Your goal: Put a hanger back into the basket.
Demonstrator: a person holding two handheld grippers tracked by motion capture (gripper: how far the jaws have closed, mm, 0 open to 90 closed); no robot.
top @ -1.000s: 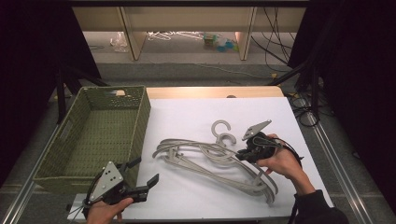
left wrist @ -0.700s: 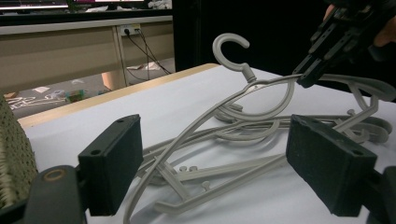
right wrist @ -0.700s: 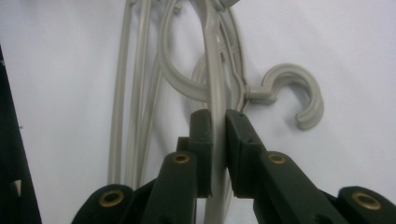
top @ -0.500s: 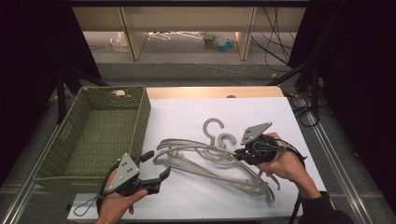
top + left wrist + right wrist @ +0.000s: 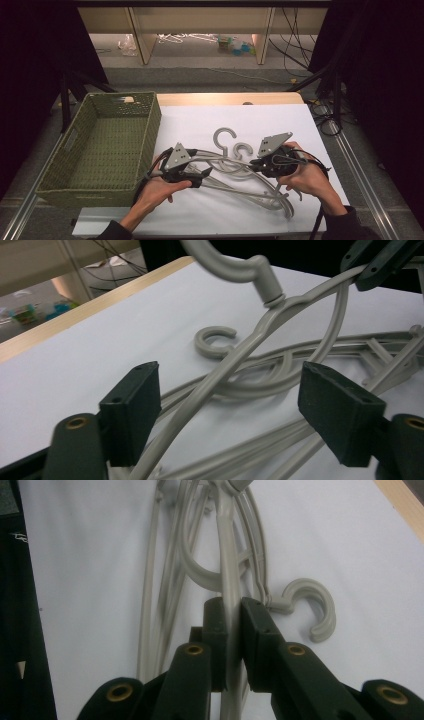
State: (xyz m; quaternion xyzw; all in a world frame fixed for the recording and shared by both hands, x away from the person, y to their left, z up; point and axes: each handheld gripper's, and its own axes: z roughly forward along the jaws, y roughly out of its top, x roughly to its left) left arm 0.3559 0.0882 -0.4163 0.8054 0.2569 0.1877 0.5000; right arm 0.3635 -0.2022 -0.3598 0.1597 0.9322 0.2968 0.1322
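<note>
**Right gripper clamping a hanger, left closing in**

The right gripper (image 5: 232, 630) is pinching the raised grey hanger (image 5: 226, 575) above the white table (image 5: 200, 125). The left gripper (image 5: 230, 405), jaws wide but just narrowing, is straddling its arm untouched, beside the green basket (image 5: 100, 145).

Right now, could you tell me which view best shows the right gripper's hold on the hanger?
The right gripper view: the right gripper pinches a hanger arm up close. The high view shows it small; the left gripper view catches its jaws at the top corner.
</note>
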